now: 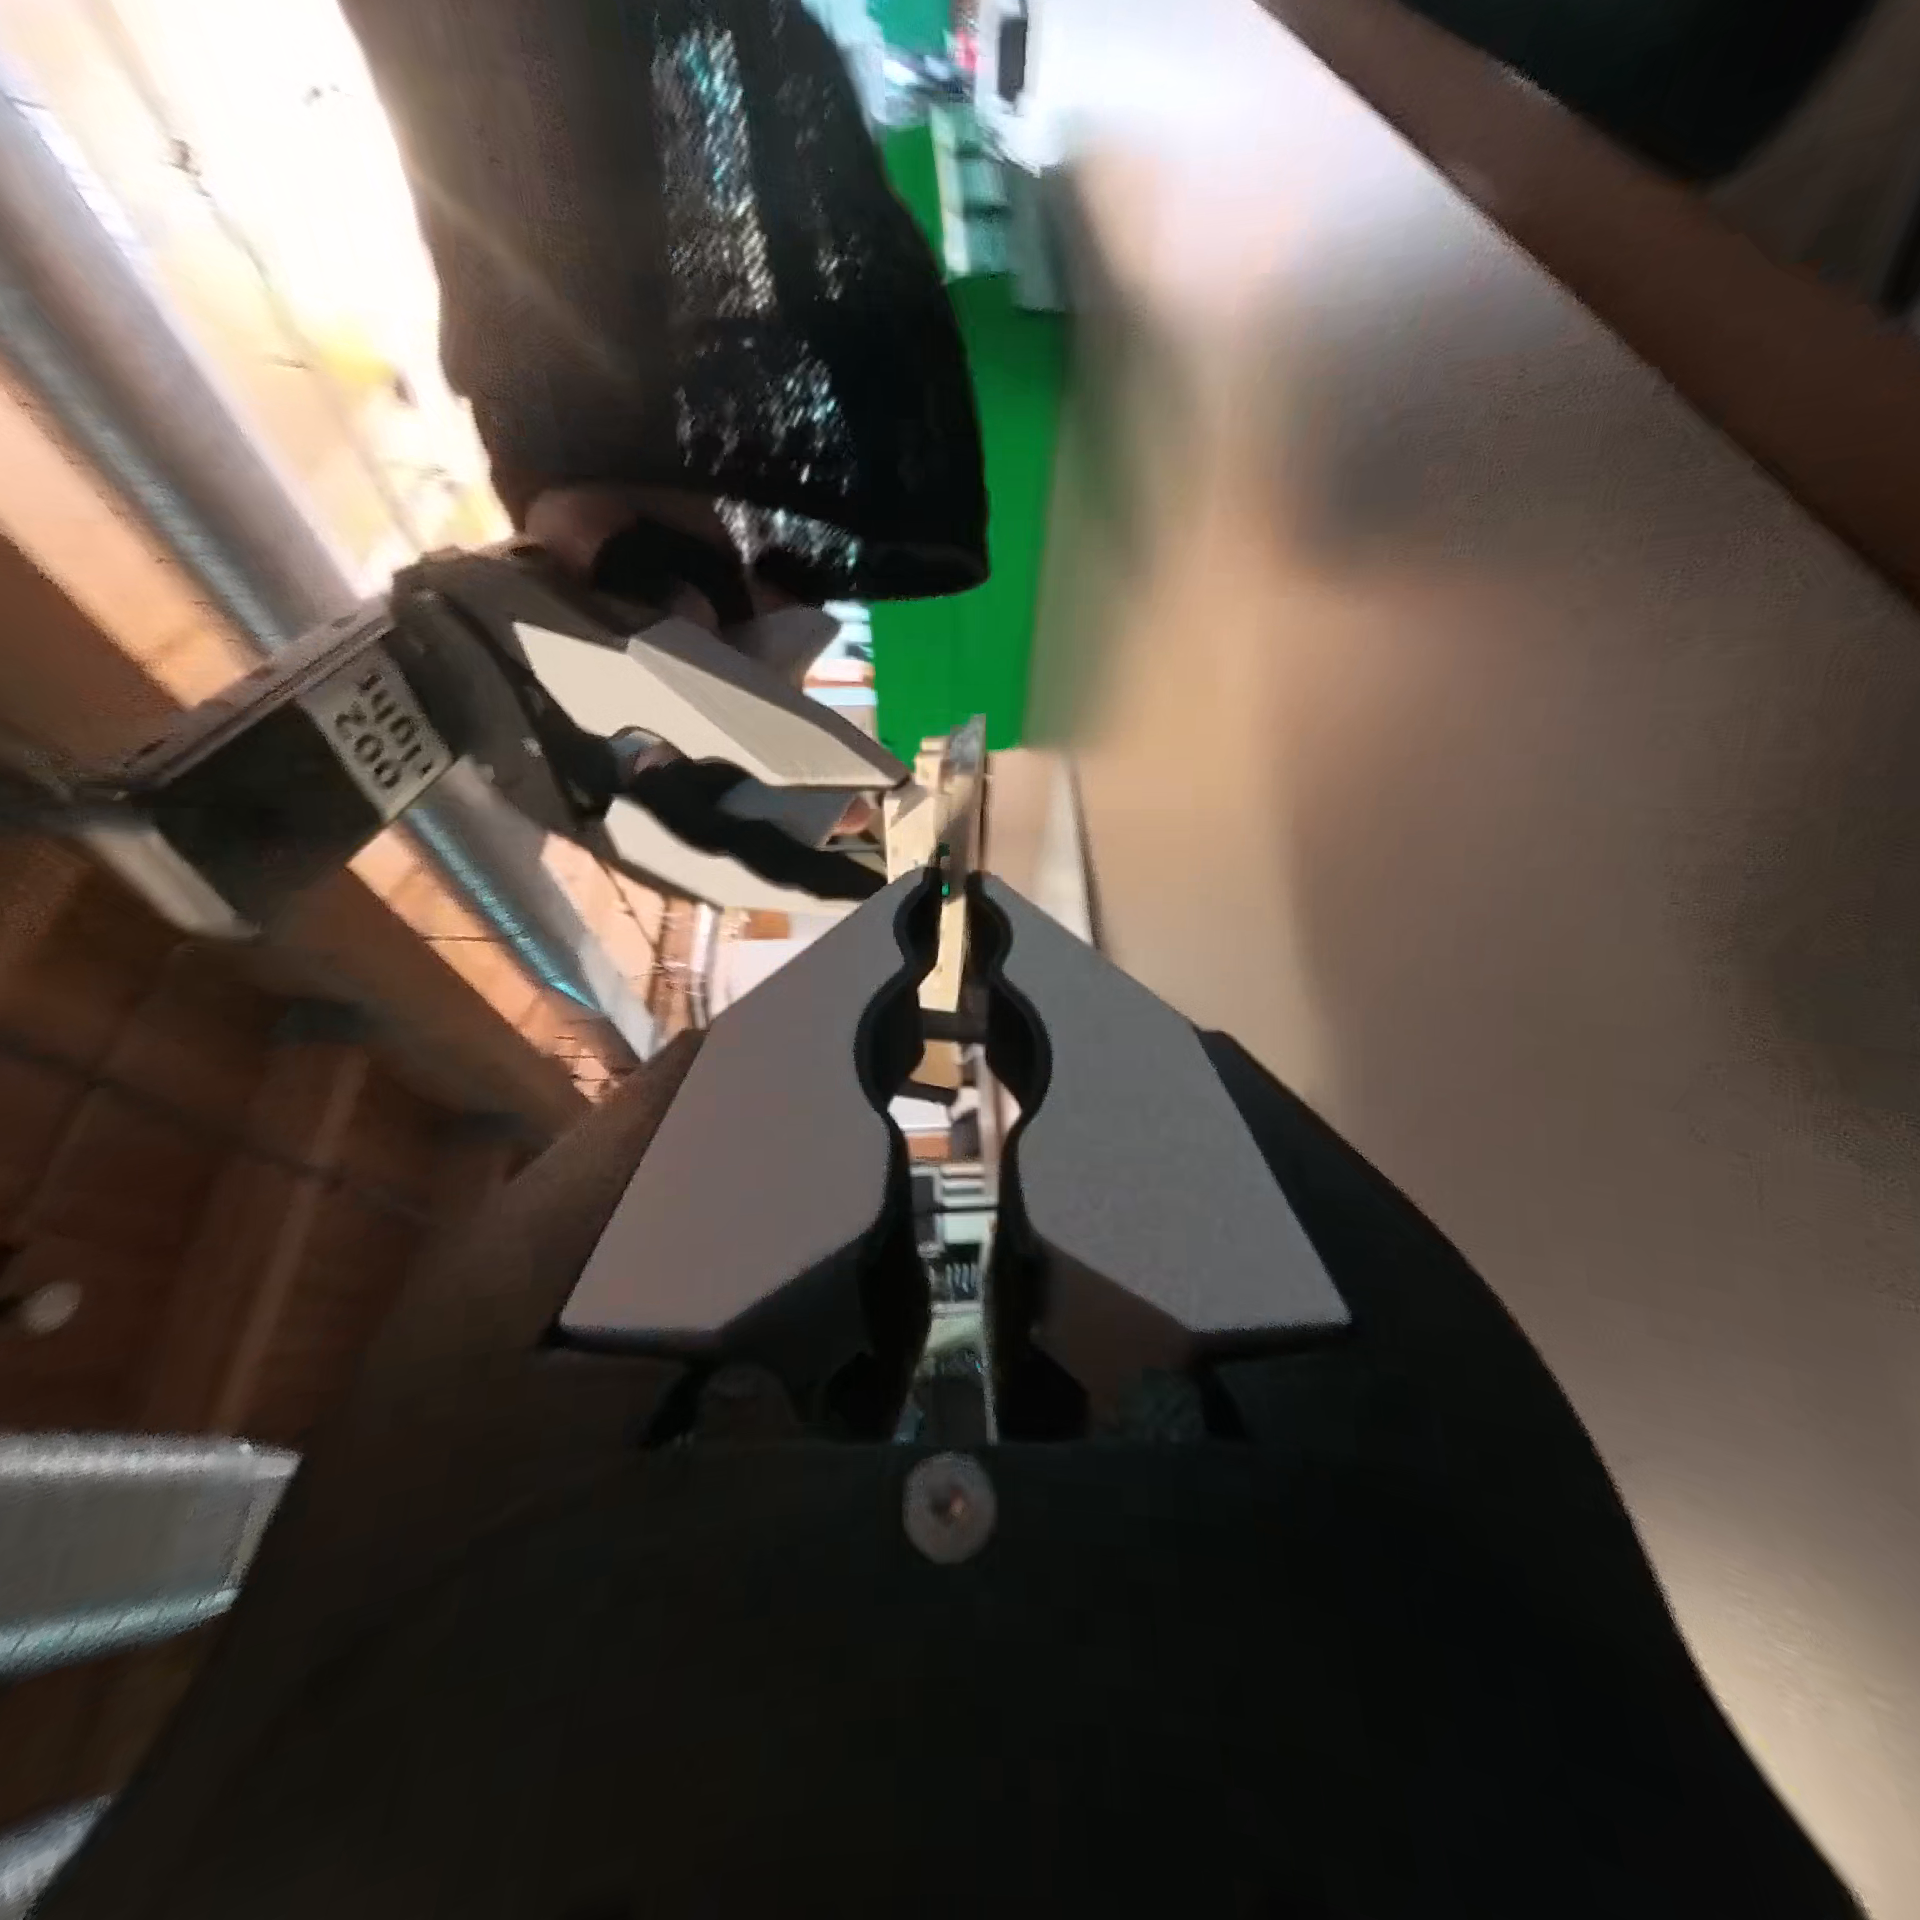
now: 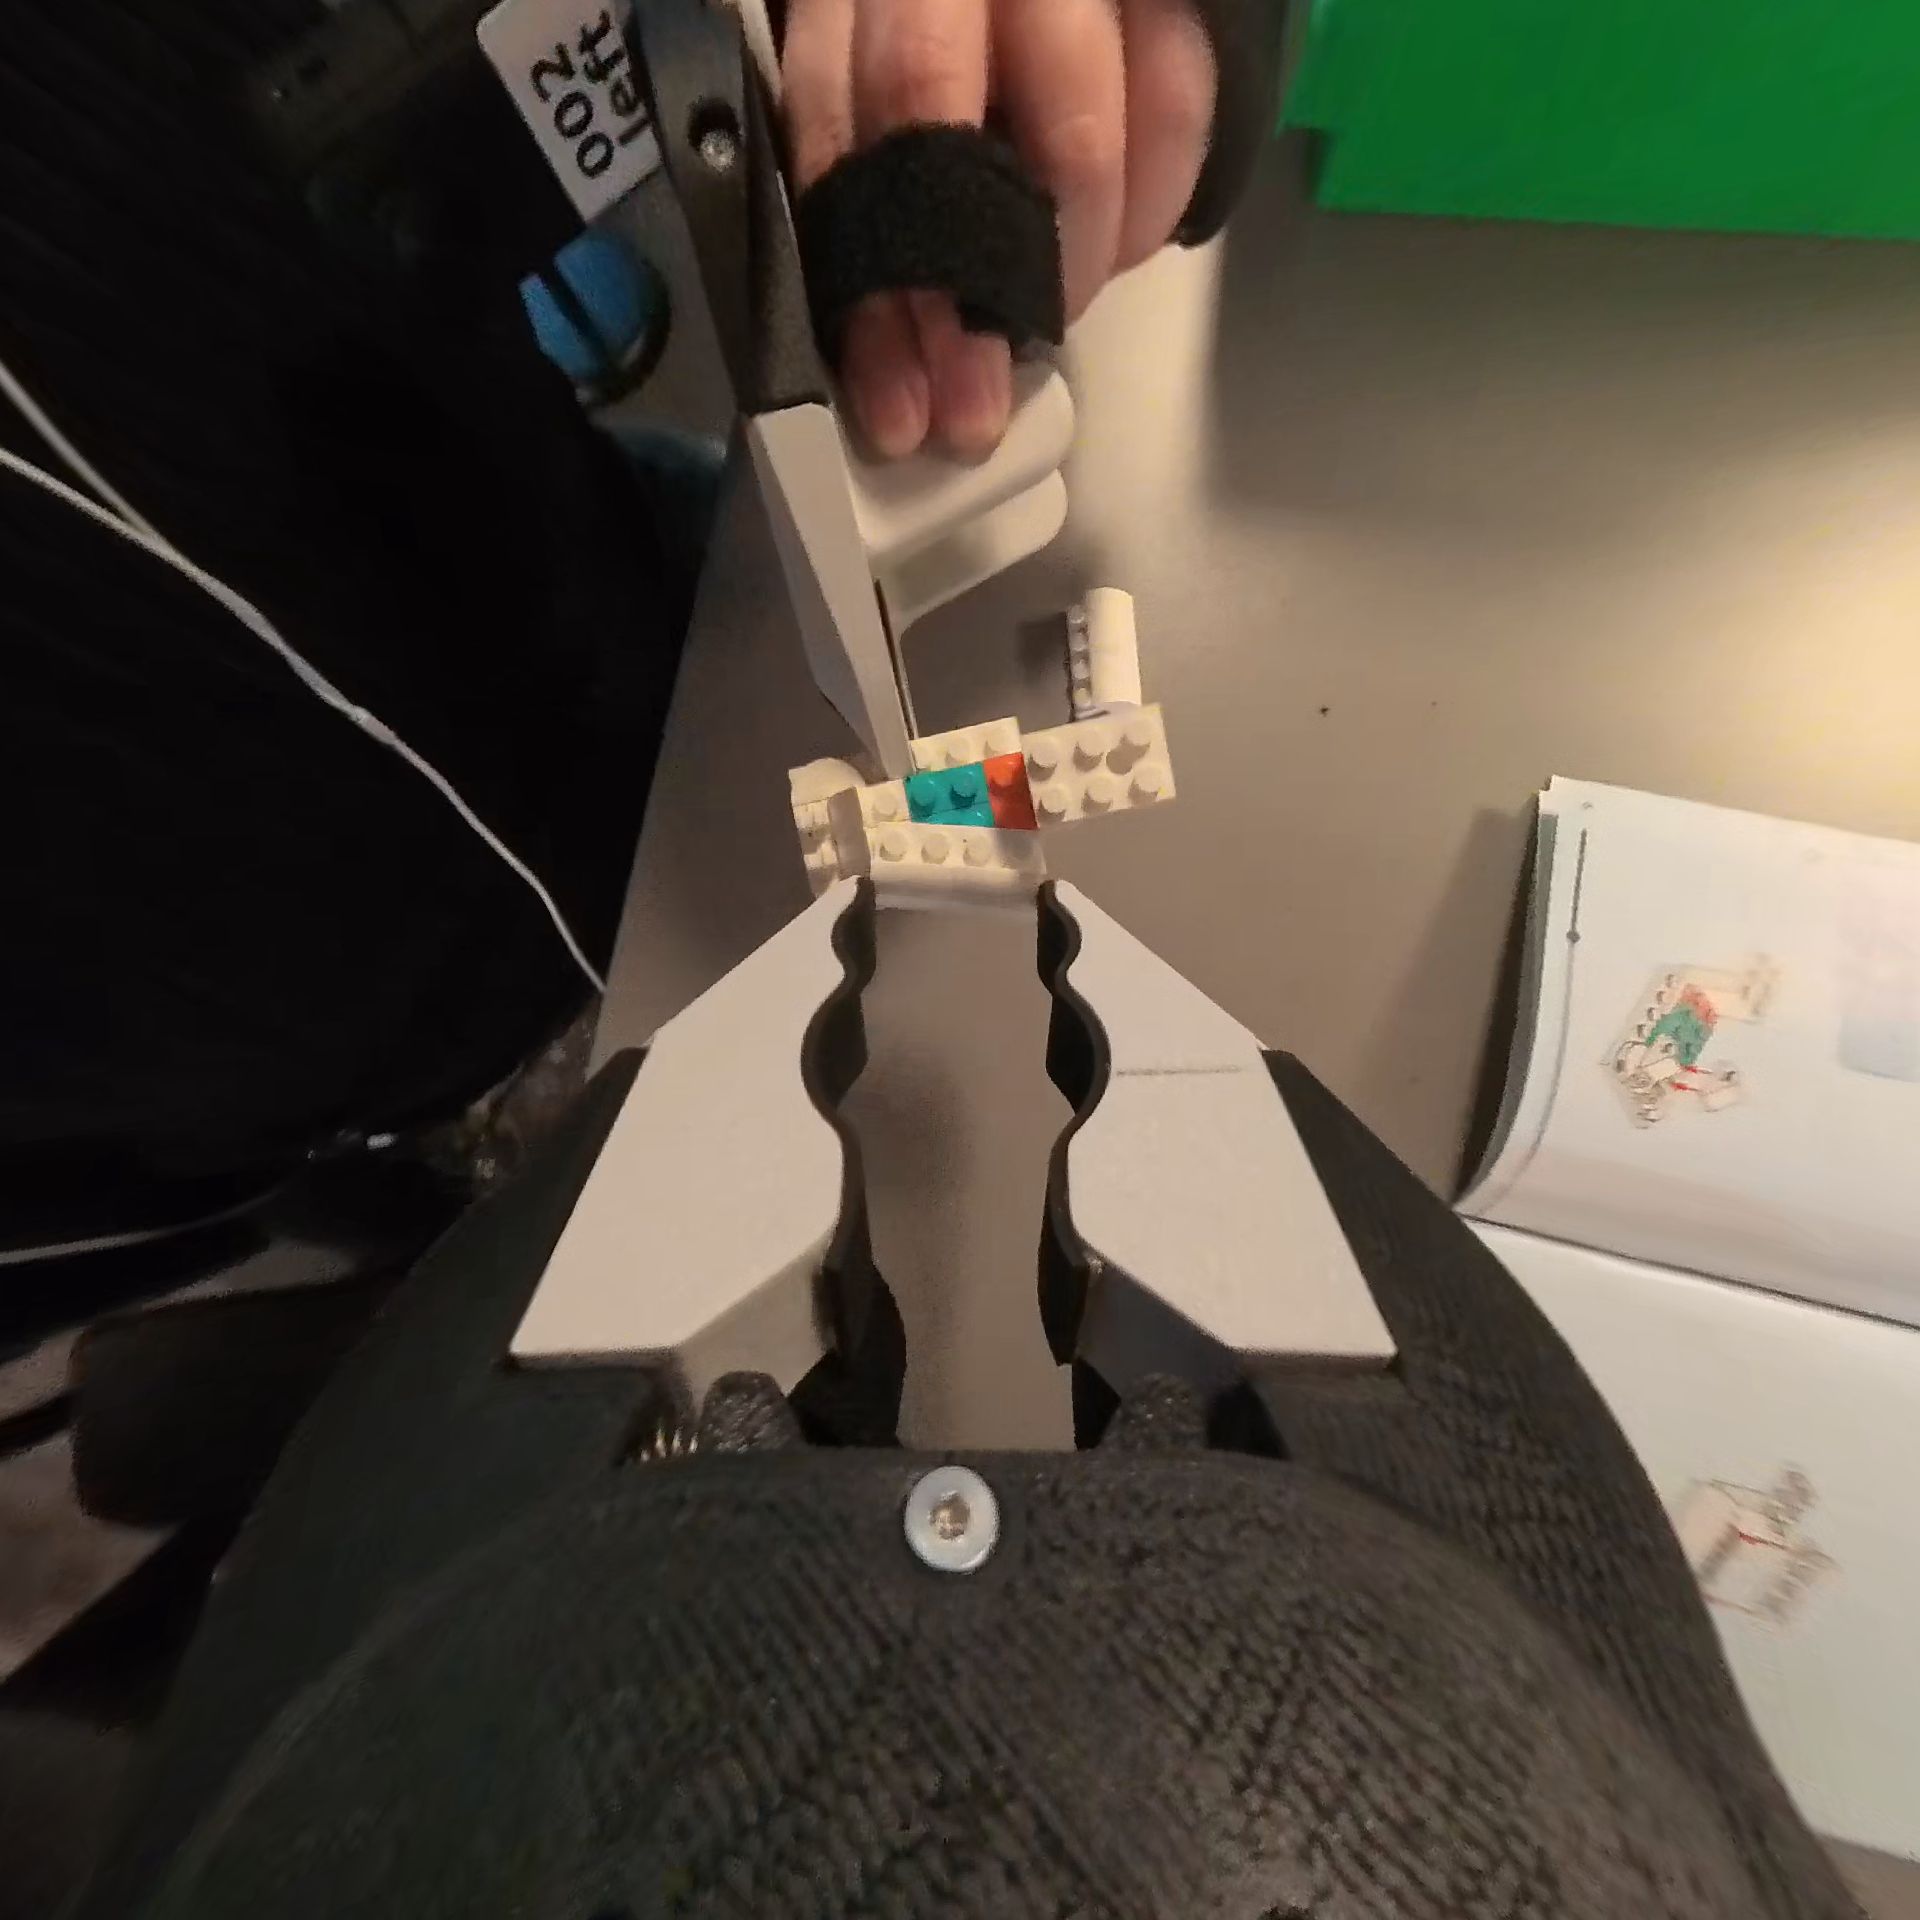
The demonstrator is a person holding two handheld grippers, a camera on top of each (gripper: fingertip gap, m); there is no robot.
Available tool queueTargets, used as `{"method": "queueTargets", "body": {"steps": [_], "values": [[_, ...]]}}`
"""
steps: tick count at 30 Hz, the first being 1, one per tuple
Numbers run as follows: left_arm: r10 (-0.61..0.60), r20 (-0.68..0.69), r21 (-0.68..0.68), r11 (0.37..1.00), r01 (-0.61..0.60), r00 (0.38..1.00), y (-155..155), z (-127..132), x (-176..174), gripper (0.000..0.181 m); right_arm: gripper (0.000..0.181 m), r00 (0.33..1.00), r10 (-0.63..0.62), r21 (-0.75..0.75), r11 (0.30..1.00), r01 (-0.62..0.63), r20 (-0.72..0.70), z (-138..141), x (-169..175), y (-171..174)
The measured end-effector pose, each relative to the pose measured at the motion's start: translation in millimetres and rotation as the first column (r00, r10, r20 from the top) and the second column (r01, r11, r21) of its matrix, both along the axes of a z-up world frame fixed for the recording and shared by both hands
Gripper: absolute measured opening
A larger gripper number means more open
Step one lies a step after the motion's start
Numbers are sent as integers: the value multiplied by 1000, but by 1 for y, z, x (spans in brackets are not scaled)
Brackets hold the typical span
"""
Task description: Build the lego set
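A small lego model (image 2: 1101, 779), mostly white with a teal brick (image 2: 945, 798) and an orange brick (image 2: 1008, 790), is held in the air over the table near its edge. My right gripper (image 2: 954, 894) is shut on the model's near white edge. My left gripper (image 2: 888, 743) comes down from above and is shut on its far side. In the left wrist view the model (image 1: 940, 956) appears edge-on between the nearly closed jaws of my left gripper (image 1: 940, 883). My right gripper (image 1: 894, 800) meets it from the upper left.
An open instruction booklet (image 2: 1714, 1039) lies on the grey table (image 2: 1455, 520) at the right. A green sheet (image 2: 1610, 104) lies at the back right. A person's hand (image 2: 966, 208) holds the left gripper. A thin white cable (image 2: 312, 675) hangs over dark clothing at the left. The tips of both grippers are at nearly the same place.
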State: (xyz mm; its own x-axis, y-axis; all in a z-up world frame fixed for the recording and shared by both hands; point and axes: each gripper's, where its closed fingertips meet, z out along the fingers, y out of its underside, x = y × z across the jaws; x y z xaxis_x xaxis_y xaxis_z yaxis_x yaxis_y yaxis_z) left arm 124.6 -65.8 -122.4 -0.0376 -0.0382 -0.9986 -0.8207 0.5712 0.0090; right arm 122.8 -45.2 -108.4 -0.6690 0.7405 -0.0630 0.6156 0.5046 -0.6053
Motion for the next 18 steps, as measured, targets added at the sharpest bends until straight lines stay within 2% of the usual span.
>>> {"method": "queueTargets", "body": {"steps": [5,10,15,18], "values": [[54,10,-28,998,-54,998,14,-7,-8,3,30,987,-58,-83,996,46,-147,-11,-5,17],[162,30,-107,982,-158,986,36,-19,-18,4,30,934,-117,-38,993,111,-338,-26,-10,59],[212,-47,-121,969,-216,976,57,-37,-28,4,30,815,-186,-112,982,149,-549,-24,-21,82],[216,-25,-161,963,-217,976,61,-39,-27,3,30,720,-217,-133,976,173,-659,-7,-22,94]]}}
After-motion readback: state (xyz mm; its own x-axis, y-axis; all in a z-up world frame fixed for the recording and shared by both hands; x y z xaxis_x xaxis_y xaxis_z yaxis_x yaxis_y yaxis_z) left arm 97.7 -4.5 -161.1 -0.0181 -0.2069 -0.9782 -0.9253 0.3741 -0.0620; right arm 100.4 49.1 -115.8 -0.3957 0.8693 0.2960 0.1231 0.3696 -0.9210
